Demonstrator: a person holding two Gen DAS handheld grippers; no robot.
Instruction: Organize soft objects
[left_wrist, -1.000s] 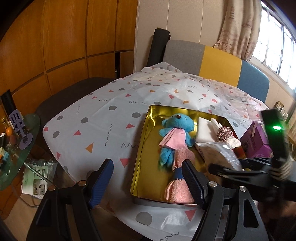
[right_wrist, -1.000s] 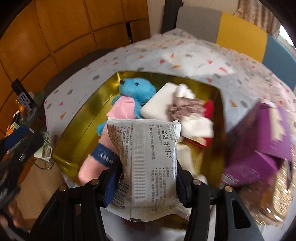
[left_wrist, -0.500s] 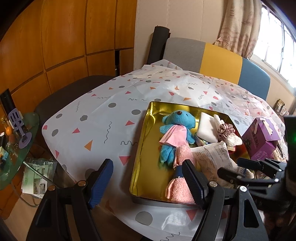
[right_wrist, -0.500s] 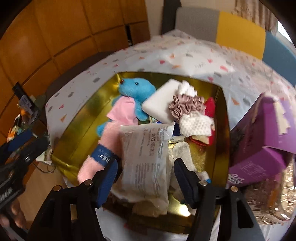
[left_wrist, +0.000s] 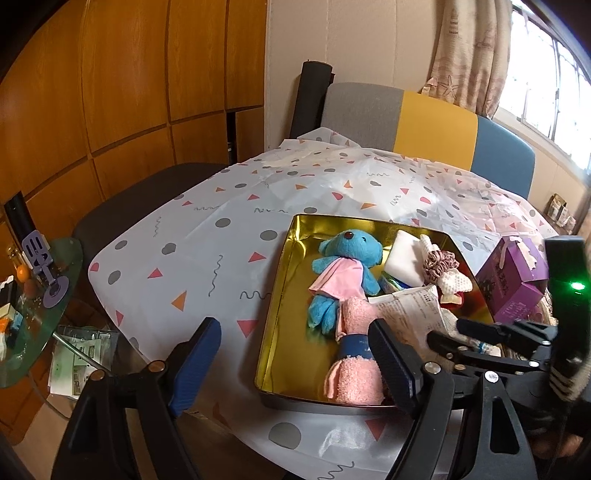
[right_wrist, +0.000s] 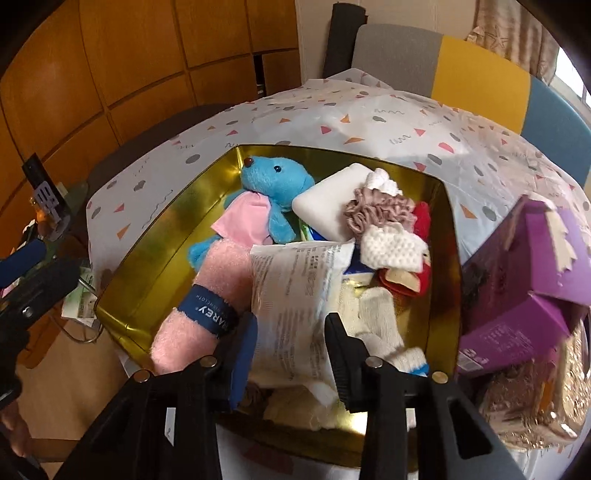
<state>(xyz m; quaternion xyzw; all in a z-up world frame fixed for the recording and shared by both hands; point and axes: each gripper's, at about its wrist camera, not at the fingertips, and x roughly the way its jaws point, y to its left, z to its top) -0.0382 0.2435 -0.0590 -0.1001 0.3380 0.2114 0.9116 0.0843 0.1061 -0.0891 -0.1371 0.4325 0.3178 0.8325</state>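
Observation:
A gold tin (left_wrist: 280, 295) on the patterned tablecloth holds a blue plush bear (left_wrist: 351, 251), a rolled pink towel (left_wrist: 354, 369), a white pad (left_wrist: 404, 258), a scrunchie (left_wrist: 439, 262) and a white printed packet (left_wrist: 410, 314). My left gripper (left_wrist: 295, 354) hangs over the tin's near-left corner; its jaws are opening and hold nothing. My right gripper (right_wrist: 291, 350) hovers over the tin's (right_wrist: 147, 266) near end. Its jaws are closing just above the packet (right_wrist: 291, 288), which lies loose beside the towel (right_wrist: 207, 295). The pads do not press on the packet.
A purple box (right_wrist: 535, 277) leans at the tin's right side, above a glittery gold bag (right_wrist: 535, 406). A glass side table (left_wrist: 37, 295) with clutter stands at the far left. A grey, yellow and blue chair back (left_wrist: 424, 125) rises behind the table.
My right gripper let go of the packet, which dropped into the tin; its jaws widened, then narrowed. My left gripper's jaws spread a little wider.

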